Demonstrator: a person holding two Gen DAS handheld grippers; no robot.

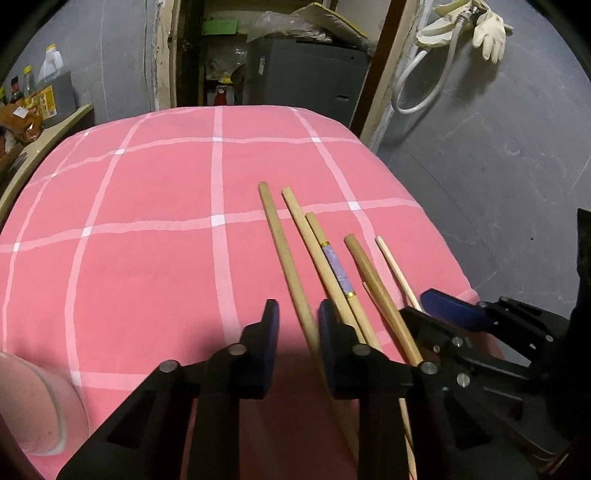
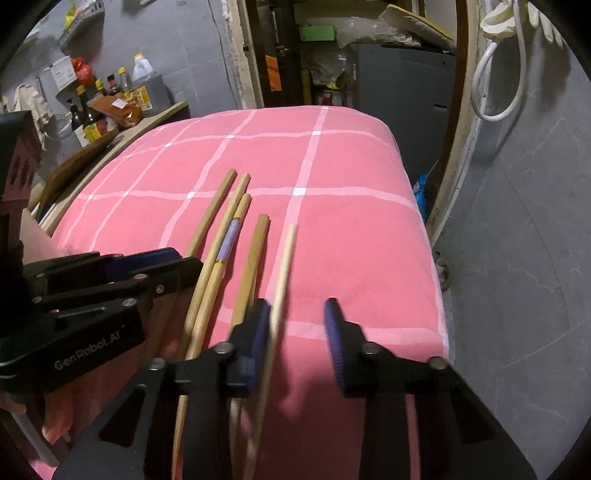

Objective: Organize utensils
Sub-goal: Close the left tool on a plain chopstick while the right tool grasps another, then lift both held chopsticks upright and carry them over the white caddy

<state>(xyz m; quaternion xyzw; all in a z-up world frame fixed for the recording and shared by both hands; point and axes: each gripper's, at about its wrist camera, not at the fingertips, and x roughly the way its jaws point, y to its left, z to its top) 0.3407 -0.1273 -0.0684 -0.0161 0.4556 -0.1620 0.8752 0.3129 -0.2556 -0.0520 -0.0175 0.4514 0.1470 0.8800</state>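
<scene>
Several wooden chopsticks lie side by side on a pink checked cloth (image 1: 147,258) (image 2: 351,240). One has a purple band (image 1: 336,269) (image 2: 229,240). At the right end of the row is a thin pale stick (image 1: 395,266) (image 2: 286,258). My left gripper (image 1: 298,310) straddles the leftmost chopstick (image 1: 280,251). That stick rests against the right pad, with a gap to the left pad. My right gripper (image 2: 297,306) straddles the thin pale stick, which lies by its left pad and clear of the other. Each gripper also shows at the edge of the other's view.
A shelf with bottles (image 2: 96,107) stands to the left of the cloth. Behind it is a grey cabinet (image 1: 310,74). A white hose (image 2: 495,85) and gloves (image 1: 487,33) hang at the right. Grey floor (image 1: 498,184) lies beyond the cloth's right edge.
</scene>
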